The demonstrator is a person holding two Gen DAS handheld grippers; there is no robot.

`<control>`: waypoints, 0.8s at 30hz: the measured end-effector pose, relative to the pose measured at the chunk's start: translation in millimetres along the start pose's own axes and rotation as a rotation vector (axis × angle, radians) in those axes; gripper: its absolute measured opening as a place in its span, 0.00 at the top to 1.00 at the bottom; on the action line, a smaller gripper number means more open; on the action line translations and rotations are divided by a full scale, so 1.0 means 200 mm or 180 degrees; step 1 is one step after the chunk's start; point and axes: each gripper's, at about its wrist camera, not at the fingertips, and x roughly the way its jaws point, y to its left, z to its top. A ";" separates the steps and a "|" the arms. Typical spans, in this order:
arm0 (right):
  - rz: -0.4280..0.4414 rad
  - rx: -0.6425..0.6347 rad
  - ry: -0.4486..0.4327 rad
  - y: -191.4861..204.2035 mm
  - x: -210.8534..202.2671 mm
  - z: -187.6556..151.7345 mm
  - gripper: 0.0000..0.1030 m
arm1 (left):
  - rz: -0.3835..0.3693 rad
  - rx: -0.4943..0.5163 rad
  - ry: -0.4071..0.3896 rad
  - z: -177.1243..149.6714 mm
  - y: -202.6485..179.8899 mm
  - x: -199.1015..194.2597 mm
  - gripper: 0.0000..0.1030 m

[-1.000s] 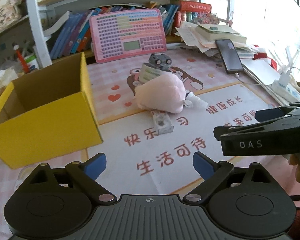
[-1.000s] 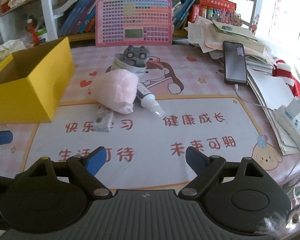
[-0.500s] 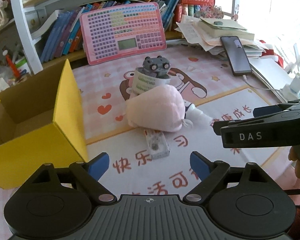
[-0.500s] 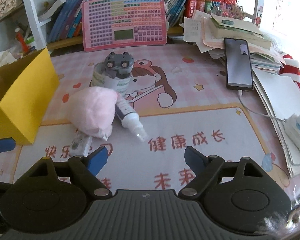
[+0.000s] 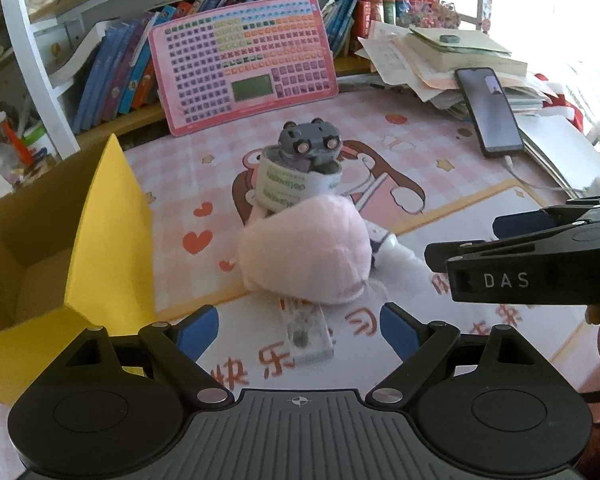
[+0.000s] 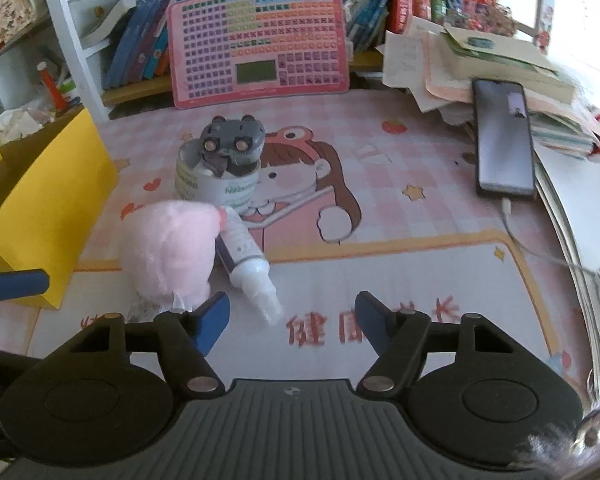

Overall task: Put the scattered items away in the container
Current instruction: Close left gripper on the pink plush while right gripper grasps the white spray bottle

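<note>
A pink plush pouch lies mid-mat, also in the right wrist view. Under its near edge lies a small clear packet. A white spray bottle lies beside the pouch. Behind stands a white tape roll with a grey toy car on top. The open yellow box stands at the left. My left gripper is open, just short of the packet and pouch. My right gripper is open, near the spray bottle's nozzle.
A pink keyboard toy leans on the bookshelf behind. A phone on a cable rests against stacked papers at the right. The right gripper's body shows at the right of the left wrist view.
Both grippers have moved forward toward the pile; the pouch, bottle and packet now sit closer in both views. Nothing was grasped.
</note>
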 end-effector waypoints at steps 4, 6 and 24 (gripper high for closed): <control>0.0183 -0.0185 0.0083 -0.02 0.05 0.05 0.39 | 0.0047 0.0016 0.0040 0.04 -0.02 0.05 0.13; 0.0289 -0.0233 0.0154 -0.03 0.08 0.07 0.42 | 0.0064 0.0038 0.0068 0.06 -0.04 0.07 0.13; 0.0813 -0.0252 0.0469 -0.10 0.31 0.21 0.47 | 0.0260 0.0199 0.0108 0.13 -0.10 0.27 0.12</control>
